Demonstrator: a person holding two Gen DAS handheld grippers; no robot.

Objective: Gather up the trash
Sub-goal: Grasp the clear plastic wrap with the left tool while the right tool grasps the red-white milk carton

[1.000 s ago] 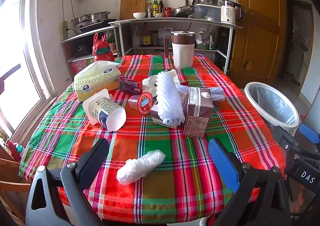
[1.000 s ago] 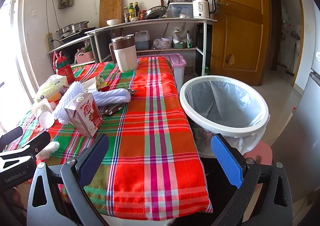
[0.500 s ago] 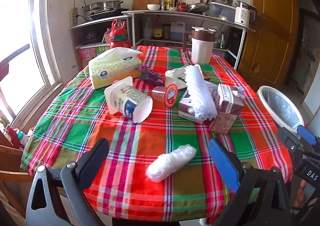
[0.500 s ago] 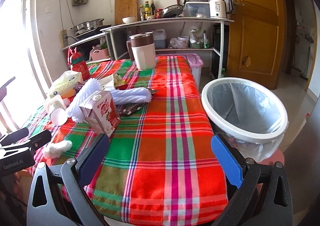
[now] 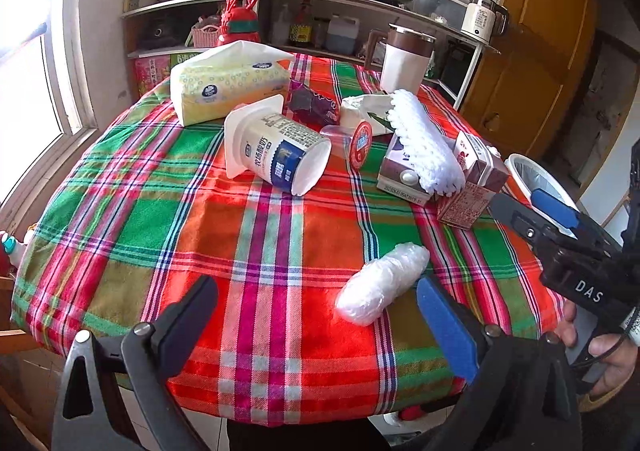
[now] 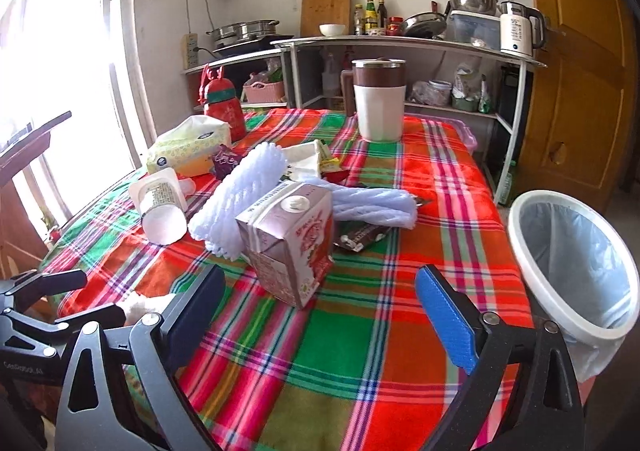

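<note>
Trash lies on a plaid tablecloth point(image 5: 280, 243): a crumpled plastic wad point(image 5: 382, 283), a tipped yogurt cup point(image 5: 276, 149), a white foam net point(image 5: 424, 141), milk cartons point(image 5: 476, 175) and a small bottle with a red cap point(image 5: 354, 139). My left gripper point(image 5: 316, 315) is open and empty, just short of the wad. My right gripper point(image 6: 320, 303) is open and empty, with a milk carton point(image 6: 290, 239) standing just beyond its fingers. A white lined bin point(image 6: 572, 267) stands right of the table.
A tissue pack point(image 5: 228, 83), a purple wrapper point(image 5: 312, 101) and a tall white-and-brown jug point(image 6: 378, 99) stand further back. A red bottle point(image 6: 222, 101) is at the far left. Shelves with cookware point(image 6: 400, 47) and a wooden door point(image 6: 580, 71) lie behind.
Both grippers have moved forward and down toward the table. The wad now lies near my left fingers and the carton sits close before my right fingers. Both stay open.
</note>
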